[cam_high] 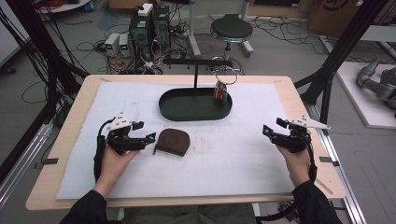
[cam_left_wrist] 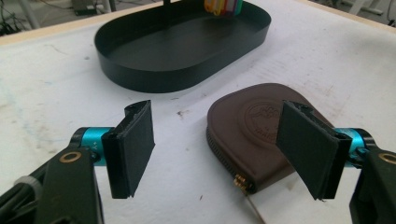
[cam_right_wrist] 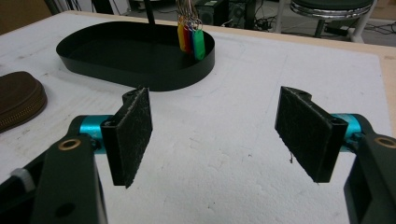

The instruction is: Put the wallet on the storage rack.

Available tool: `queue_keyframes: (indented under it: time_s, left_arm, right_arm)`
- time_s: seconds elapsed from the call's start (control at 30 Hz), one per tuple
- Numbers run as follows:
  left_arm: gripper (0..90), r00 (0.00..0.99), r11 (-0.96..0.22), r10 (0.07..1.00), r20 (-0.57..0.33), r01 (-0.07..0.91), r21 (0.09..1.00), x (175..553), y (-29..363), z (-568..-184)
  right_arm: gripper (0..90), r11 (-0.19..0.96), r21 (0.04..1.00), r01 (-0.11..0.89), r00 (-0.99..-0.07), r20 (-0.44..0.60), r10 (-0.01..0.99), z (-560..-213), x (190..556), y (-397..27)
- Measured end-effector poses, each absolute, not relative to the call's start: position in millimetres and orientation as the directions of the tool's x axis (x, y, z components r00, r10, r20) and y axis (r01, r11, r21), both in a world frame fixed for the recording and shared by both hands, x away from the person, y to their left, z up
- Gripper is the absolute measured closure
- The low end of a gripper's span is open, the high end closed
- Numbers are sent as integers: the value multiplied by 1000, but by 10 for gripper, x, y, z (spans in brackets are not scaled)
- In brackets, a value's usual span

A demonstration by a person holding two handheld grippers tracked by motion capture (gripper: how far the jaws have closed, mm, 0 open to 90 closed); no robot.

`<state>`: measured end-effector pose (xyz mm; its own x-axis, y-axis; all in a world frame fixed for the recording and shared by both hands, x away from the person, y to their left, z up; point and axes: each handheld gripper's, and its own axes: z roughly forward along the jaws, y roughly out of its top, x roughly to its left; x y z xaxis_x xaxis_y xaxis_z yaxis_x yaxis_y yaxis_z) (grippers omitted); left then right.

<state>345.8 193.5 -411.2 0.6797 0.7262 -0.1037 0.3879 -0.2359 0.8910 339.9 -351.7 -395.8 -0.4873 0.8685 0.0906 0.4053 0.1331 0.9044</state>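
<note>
Reaching for the brown zip pouch (cam_high: 172,142) is what I'm on right now, I'd say. It lies flat on the white mat, a bit left of centre in the high view, just below the black oval tray (cam_high: 195,104). In the left claw view the pouch (cam_left_wrist: 261,135) sits in the lower right, zipper pull pointing toward me, and my right-hand pad overlaps its edge in the frame while the other pad hangs over bare mat.

My left claw (cam_high: 144,130) is just beside the pouch, spread wide, nothing gripped yet. My right claw (cam_high: 272,127) hangs well apart at the right side of the desk (cam_high: 299,100), also wide and holding nothing.

Next move, as I see it: slide the left claw further over so both pads straddle the pouch's rim, drop low to the mat, then squeeze. It's flat and soft, so I'd go for the zipper edge. The coloured key tags (cam_high: 221,92) hang over the tray's right end, out of my way.
</note>
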Motion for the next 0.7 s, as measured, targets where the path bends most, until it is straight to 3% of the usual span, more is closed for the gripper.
queue_keyframes:
  time_s: [0.7]
  left_arm:
    - [488, 581, -136, 730, -360, 639, 757, 3909, 1824, -4351]
  right_arm:
    - [284, 141, 904, 403, -493, 84, 866, -3967, 3430, -3500]
